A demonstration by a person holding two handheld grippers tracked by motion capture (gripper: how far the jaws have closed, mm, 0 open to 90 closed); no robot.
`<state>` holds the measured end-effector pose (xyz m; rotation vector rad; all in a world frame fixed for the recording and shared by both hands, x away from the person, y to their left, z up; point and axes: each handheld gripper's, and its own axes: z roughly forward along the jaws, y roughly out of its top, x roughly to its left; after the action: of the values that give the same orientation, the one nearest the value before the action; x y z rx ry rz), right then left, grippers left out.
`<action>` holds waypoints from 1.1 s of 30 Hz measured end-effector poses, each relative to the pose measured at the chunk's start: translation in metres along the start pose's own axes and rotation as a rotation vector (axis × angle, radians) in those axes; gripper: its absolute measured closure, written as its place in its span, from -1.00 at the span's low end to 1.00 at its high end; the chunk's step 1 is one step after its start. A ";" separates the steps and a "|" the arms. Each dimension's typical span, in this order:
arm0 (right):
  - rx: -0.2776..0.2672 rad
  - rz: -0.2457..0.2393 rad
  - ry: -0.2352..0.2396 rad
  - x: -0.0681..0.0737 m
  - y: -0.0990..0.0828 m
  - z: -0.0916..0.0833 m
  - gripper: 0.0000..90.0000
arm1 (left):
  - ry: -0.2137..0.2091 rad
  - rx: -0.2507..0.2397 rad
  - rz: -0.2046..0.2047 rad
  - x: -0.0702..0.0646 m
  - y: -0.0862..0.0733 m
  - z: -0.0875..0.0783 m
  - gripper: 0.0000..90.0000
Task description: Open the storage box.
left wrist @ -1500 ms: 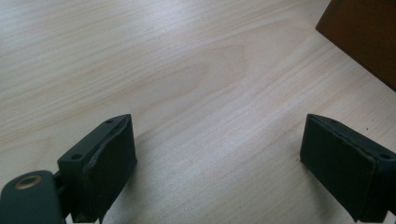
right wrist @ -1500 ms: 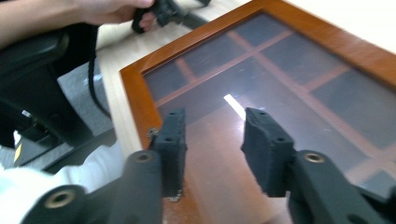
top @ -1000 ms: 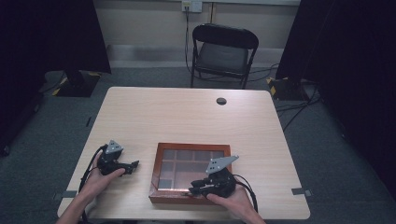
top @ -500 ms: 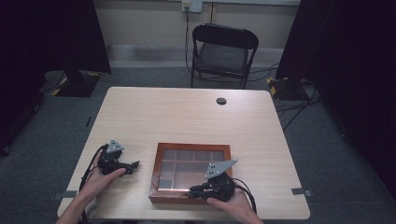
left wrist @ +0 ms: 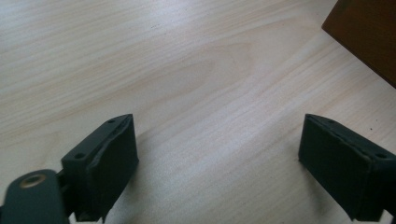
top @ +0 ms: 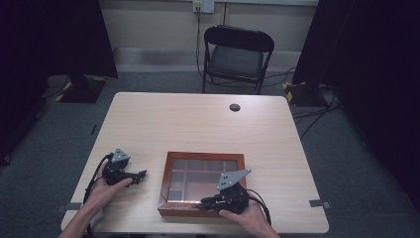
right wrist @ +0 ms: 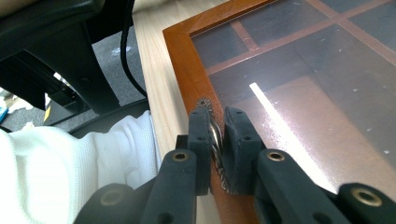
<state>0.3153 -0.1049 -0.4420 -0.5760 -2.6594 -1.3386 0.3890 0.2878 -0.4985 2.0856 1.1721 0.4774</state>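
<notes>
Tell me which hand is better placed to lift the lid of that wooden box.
Right. The right gripper is shut on the metal clasp at the near edge of the wooden box, while the left gripper rests open on the table, apart from the box.

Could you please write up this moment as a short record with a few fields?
Surface: light wooden table
Main item: brown wooden box with a glass lid over compartments
Right tongs: shut on the small metal clasp at the box's near edge
Left tongs: open, nothing between them, over bare table beside the box
Background: black folding chair
</notes>
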 end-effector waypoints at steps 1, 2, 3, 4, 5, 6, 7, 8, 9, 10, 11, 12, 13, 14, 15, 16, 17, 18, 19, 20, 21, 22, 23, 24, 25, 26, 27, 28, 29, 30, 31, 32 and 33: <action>0.005 0.000 -0.001 0.000 0.001 0.000 0.83 | -0.009 0.000 0.002 -0.001 0.000 0.000 -0.66; 0.004 0.001 0.002 0.000 0.001 0.000 0.83 | -0.022 0.006 0.007 -0.003 0.001 -0.001 -0.65; 0.007 0.000 0.001 0.000 0.001 0.000 0.83 | -0.033 0.009 0.013 -0.004 0.001 -0.001 -0.65; 0.008 0.000 0.000 0.000 0.001 0.000 0.83 | -0.049 0.003 0.021 -0.004 0.002 -0.002 -0.64; 0.008 0.000 0.000 0.000 0.001 0.000 0.83 | -0.049 0.003 0.021 -0.004 0.002 -0.002 -0.63; 0.010 0.000 0.000 0.000 0.002 0.000 0.83 | -0.059 -0.005 0.024 -0.006 0.003 -0.003 -0.63; 0.011 0.000 0.001 0.000 0.002 0.000 0.83 | -0.059 -0.018 0.028 -0.007 0.004 -0.004 -0.61; 0.012 0.005 0.003 0.000 0.002 0.000 0.83 | -0.065 -0.037 0.031 -0.009 0.005 -0.007 -0.61; 0.013 0.004 0.004 0.000 0.002 0.000 0.83 | -0.072 -0.044 0.028 -0.010 0.006 -0.009 -0.61; 0.017 0.006 0.001 0.000 0.003 0.000 0.83 | -0.072 -0.044 0.028 -0.010 0.006 -0.009 -0.61; 0.017 0.006 0.001 0.000 0.003 0.000 0.83 | -0.079 -0.049 0.029 -0.011 0.007 -0.010 -0.61; 0.013 0.005 0.007 -0.001 0.004 -0.001 0.83 | -0.090 -0.070 0.019 -0.014 0.008 -0.012 -0.62; 0.013 0.005 0.007 -0.001 0.004 -0.001 0.83 | -0.090 -0.070 0.019 -0.014 0.008 -0.012 -0.62; 0.008 0.004 0.010 0.000 0.006 -0.003 0.83 | -0.101 -0.087 0.019 -0.016 0.009 -0.014 -0.62; 0.008 0.004 0.010 0.000 0.006 -0.003 0.83 | -0.101 -0.087 0.019 -0.016 0.009 -0.014 -0.62; -0.001 -0.002 0.016 -0.001 0.007 -0.006 0.83 | -0.122 -0.101 0.021 -0.019 0.010 -0.016 -0.63; -0.005 0.000 0.020 -0.001 0.008 -0.006 0.84 | -0.122 -0.101 0.021 -0.019 0.010 -0.016 -0.63; -0.007 -0.002 0.025 -0.002 0.009 -0.007 0.84 | -0.142 -0.114 0.026 -0.022 0.012 -0.018 -0.63; -0.007 -0.002 0.025 -0.002 0.009 -0.007 0.84 | -0.142 -0.114 0.026 -0.022 0.012 -0.018 -0.63; -0.007 -0.004 0.029 -0.002 0.011 -0.008 0.84 | -0.153 -0.119 0.038 -0.024 0.013 -0.018 -0.63; -0.007 -0.002 0.031 -0.002 0.012 -0.009 0.84 | -0.160 -0.122 0.039 -0.025 0.013 -0.018 -0.63; -0.006 -0.001 0.031 -0.002 0.013 -0.010 0.84 | -0.163 -0.124 0.044 -0.026 0.013 -0.019 -0.63; -0.005 0.000 0.032 -0.002 0.014 -0.010 0.84 | -0.163 -0.124 0.044 -0.026 0.013 -0.019 -0.63; -0.005 0.000 0.035 -0.002 0.015 -0.011 0.84 | -0.175 -0.130 0.041 -0.029 0.014 -0.019 -0.63; -0.005 0.001 0.036 -0.002 0.016 -0.012 0.84 | -0.179 -0.132 0.045 -0.029 0.014 -0.019 -0.63; -0.009 -0.001 0.038 -0.002 0.017 -0.013 0.84 | -0.183 -0.134 0.046 -0.030 0.015 -0.019 -0.63; -0.011 -0.001 0.038 -0.002 0.018 -0.014 0.84 | -0.188 -0.133 0.047 -0.031 0.015 -0.020 -0.63; -0.012 0.001 0.036 -0.001 0.019 -0.015 0.84 | -0.196 -0.136 0.048 -0.032 0.015 -0.020 -0.63; -0.015 -0.001 0.036 -0.002 0.020 -0.015 0.84 | -0.200 -0.137 0.053 -0.033 0.016 -0.020 -0.63; -0.013 0.000 0.035 -0.001 0.020 -0.016 0.84 | -0.206 -0.143 0.053 -0.034 0.016 -0.020 -0.63; -0.008 0.003 0.033 -0.001 0.021 -0.016 0.84 | -0.209 -0.145 0.058 -0.035 0.016 -0.021 -0.63; -0.005 0.004 0.034 -0.001 0.022 -0.016 0.84 | -0.211 -0.145 0.063 -0.036 0.017 -0.021 -0.63; -0.003 0.005 0.034 -0.001 0.023 -0.016 0.85 | -0.219 -0.149 0.068 -0.037 0.017 -0.021 -0.63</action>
<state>0.3240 -0.1059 -0.4154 -0.5543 -2.6281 -1.3386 0.3666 0.2581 -0.4712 1.9968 0.9149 0.3461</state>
